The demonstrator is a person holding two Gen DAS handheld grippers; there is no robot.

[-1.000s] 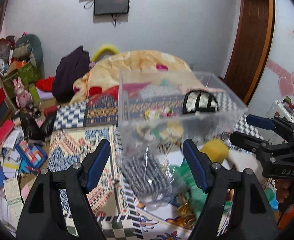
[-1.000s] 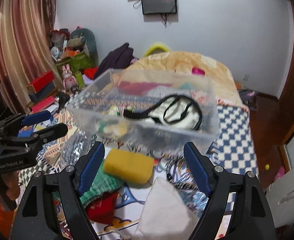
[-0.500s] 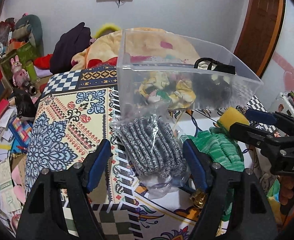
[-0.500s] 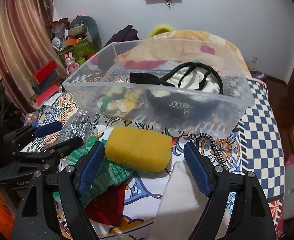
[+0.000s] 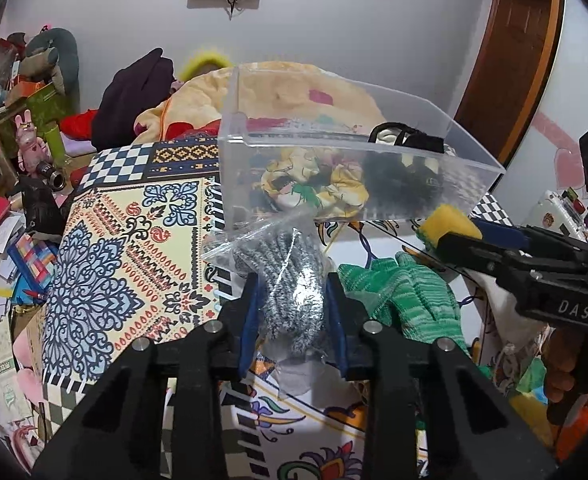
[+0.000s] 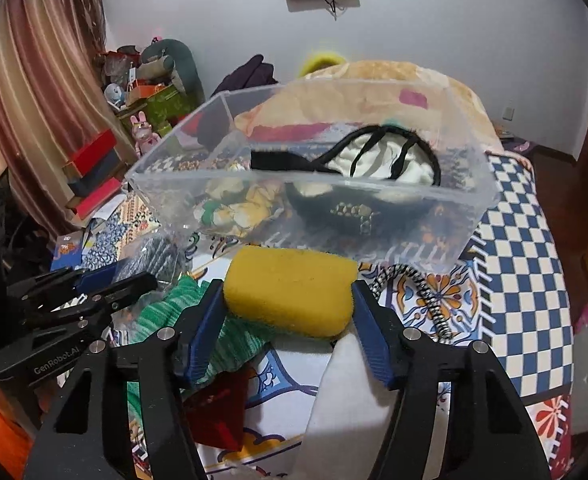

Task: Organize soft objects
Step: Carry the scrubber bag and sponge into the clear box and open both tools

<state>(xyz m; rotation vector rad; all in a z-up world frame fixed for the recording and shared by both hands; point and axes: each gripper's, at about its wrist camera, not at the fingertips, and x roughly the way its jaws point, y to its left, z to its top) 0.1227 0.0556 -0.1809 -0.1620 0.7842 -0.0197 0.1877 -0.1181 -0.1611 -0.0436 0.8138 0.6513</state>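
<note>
My left gripper (image 5: pixel 292 312) is shut on a grey knitted item in a clear plastic bag (image 5: pixel 290 284), just in front of the clear plastic bin (image 5: pixel 469 160). My right gripper (image 6: pixel 288 300) is shut on a yellow sponge (image 6: pixel 290 292), also in front of the bin (image 6: pixel 473 200). The bin holds a yellow floral cloth (image 5: pixel 313 188) and a black-and-white pouch (image 6: pixel 377 160). A green knitted cloth (image 5: pixel 405 300) lies between the two grippers. The sponge tip (image 5: pixel 439 218) and the right gripper show at the right of the left wrist view.
The bin stands on a patterned bedspread (image 5: pixel 134 248). A white cloth (image 6: pixel 341 412), a red item (image 6: pixel 218 412) and a black-and-white cord (image 6: pixel 425 292) lie near the front. A blanket heap (image 5: pixel 286 92) lies behind. Clutter fills the floor at left (image 5: pixel 2 220).
Both grippers moved forward and down and closed: the left on the bagged grey knit, the right on the yellow sponge. Both were open before.
</note>
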